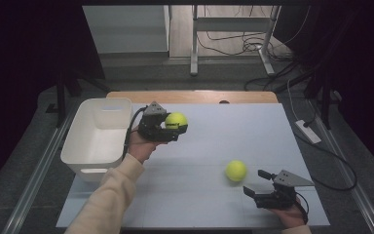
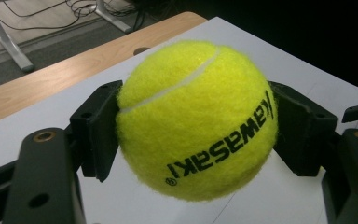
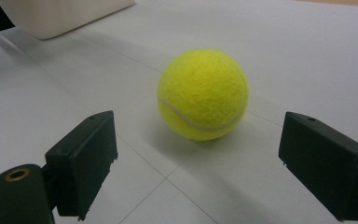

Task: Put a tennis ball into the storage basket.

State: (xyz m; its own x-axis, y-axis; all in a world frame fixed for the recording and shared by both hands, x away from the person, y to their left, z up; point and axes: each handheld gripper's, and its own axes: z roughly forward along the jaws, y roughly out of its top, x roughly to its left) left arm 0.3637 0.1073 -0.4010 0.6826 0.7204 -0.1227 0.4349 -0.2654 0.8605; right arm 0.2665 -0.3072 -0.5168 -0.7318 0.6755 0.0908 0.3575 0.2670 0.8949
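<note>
Yellow tennis ball [image 2: 196, 119] clamped in left tool [image 1: 175, 127], right tool [image 1: 257, 182] apart near second ball [image 3: 203, 94]

White bin [image 3: 65, 16] cut off by frame's top edge.

You're clearly set up in some kind of lab or test room, not a home. Your table [image 1: 272, 126] has a plain white board on top with a bare wooden edge at the far side, and dark curtains [image 1: 24, 73] hang on both sides. Loose cables [image 1: 243, 44] snake over the floor behind it around a metal desk frame [image 1: 195, 44], and a power strip [image 1: 308, 131] lies on the right.
</note>
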